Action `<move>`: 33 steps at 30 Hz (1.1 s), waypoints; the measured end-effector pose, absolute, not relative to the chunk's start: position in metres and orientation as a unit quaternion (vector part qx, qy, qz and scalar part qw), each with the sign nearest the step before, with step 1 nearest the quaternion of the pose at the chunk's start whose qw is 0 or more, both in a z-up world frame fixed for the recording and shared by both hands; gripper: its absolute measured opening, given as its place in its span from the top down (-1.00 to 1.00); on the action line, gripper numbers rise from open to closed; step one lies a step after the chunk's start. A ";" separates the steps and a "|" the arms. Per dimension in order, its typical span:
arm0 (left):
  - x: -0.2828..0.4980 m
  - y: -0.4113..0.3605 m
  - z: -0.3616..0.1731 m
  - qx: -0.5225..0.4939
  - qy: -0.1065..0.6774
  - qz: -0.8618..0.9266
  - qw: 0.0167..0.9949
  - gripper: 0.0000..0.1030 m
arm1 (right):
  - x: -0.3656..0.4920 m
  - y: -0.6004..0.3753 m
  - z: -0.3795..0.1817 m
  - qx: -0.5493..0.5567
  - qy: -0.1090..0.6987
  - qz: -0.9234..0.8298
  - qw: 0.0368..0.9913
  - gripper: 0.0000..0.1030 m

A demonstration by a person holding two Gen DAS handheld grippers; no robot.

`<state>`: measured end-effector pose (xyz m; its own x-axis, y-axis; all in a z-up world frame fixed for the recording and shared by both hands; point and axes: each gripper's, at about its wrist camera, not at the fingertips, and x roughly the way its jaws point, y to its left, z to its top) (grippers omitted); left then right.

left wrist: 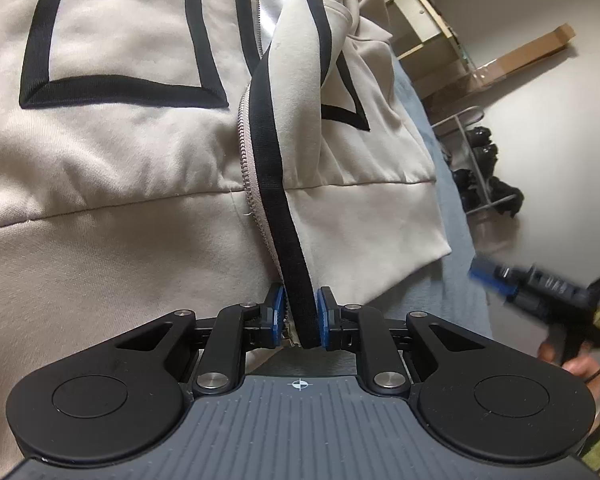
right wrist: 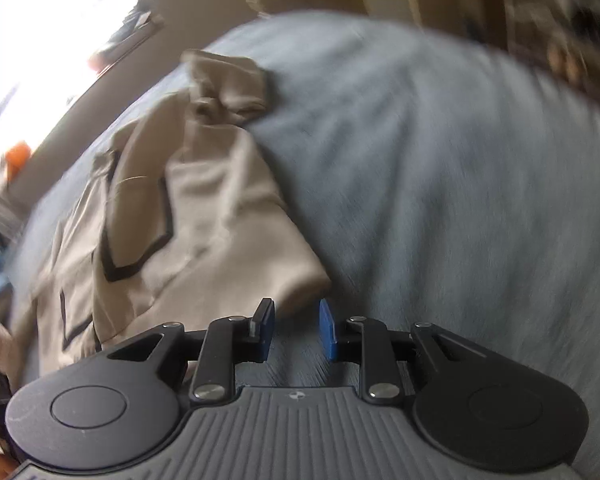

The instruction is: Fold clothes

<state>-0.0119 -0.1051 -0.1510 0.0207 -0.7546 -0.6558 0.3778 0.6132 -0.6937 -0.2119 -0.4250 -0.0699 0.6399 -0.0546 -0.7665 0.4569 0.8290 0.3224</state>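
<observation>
A beige zip jacket (left wrist: 140, 184) with black trim and black-outlined pockets lies spread on a blue-grey bed cover (left wrist: 456, 240). My left gripper (left wrist: 299, 304) is at the jacket's bottom hem, its blue pads shut on the black-trimmed zipper edge (left wrist: 296, 280). One sleeve is folded over the front. In the right wrist view, which is motion-blurred, the jacket (right wrist: 204, 216) lies to the left. My right gripper (right wrist: 297, 320) hovers just off the hem corner, slightly open with nothing between its pads. It also shows blurred in the left wrist view as the right gripper (left wrist: 500, 276), held by a hand.
Beyond the bed's right edge, a metal rack with dark items (left wrist: 480, 160) stands on a pale floor, with a cardboard box (left wrist: 532, 52) and wooden shelving (left wrist: 428, 20) behind. A wide stretch of bed cover (right wrist: 440, 160) lies right of the jacket. A bright window (right wrist: 40, 20) is far left.
</observation>
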 end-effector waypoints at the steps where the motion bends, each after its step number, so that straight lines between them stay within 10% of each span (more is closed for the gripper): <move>1: -0.012 -0.106 -0.151 -0.164 0.567 -0.411 0.695 0.69 | -0.196 -0.415 -0.059 0.221 0.393 -0.131 0.883 0.48; 14: -0.016 -0.114 -0.149 -0.134 0.542 -0.441 0.703 0.69 | 0.103 -0.276 -0.056 -0.154 0.382 0.046 0.910 0.45; 26: -0.018 -0.116 -0.153 -0.127 0.532 -0.462 0.698 0.69 | 0.217 -0.315 -0.103 -0.090 0.440 -0.067 0.891 0.25; 33: -0.020 -0.116 -0.150 -0.113 0.523 -0.474 0.699 0.69 | 0.254 -0.346 -0.113 -0.023 0.452 -0.116 0.884 0.78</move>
<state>-0.0196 -0.1160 -0.1503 0.0037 -0.7810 -0.6246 0.5453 0.5251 -0.6534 0.2543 -0.3459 -0.1127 0.5652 -0.2255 -0.7936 0.1832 0.9722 -0.1458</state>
